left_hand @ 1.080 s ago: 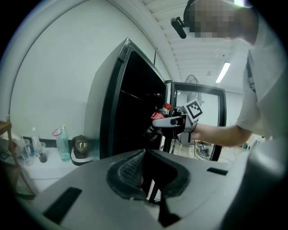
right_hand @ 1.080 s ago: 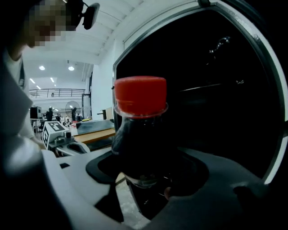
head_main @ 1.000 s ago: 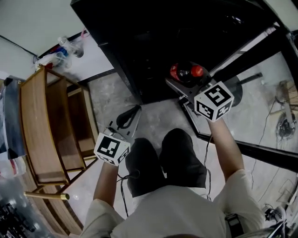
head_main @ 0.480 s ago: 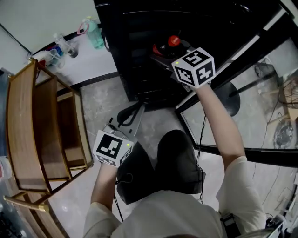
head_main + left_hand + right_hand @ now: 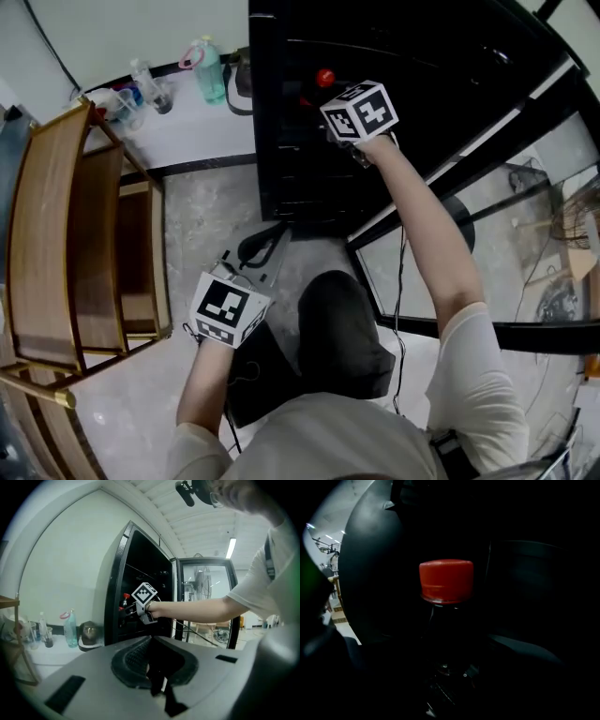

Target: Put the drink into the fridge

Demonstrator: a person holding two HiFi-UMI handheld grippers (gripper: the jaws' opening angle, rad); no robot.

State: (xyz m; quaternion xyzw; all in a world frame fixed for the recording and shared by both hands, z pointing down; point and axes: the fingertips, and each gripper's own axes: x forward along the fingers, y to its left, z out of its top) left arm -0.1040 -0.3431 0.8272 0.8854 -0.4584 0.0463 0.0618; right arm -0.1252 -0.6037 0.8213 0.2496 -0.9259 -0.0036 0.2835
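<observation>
Right now the person's right arm is stretched out straight. The right gripper reaches past the front edge of the tall black fridge into its dark inside. It is clamped on a dark drink bottle with a red screw cap. The bottle stands upright between the jaws with its cap well above them. From above, only that red cap shows, just beyond the gripper's marker cube. Seen from the side, the bottle is inside the cabinet near its front. The inside is too dark for me to say whether the bottle rests on a shelf. The fridge's black-framed glass door stands swung wide open on the person's right.

The left gripper hangs low in front of the person's knees, over the pale grey marbled floor and well apart from the fridge. Its jaws are pressed together with nothing between them.

To the left stands a brown wooden rack. Beyond it a white ledge runs along the wall, just beside the fridge. On the ledge stands a teal plastic bottle with a pink loop, with a couple of small clear bottles near it.
</observation>
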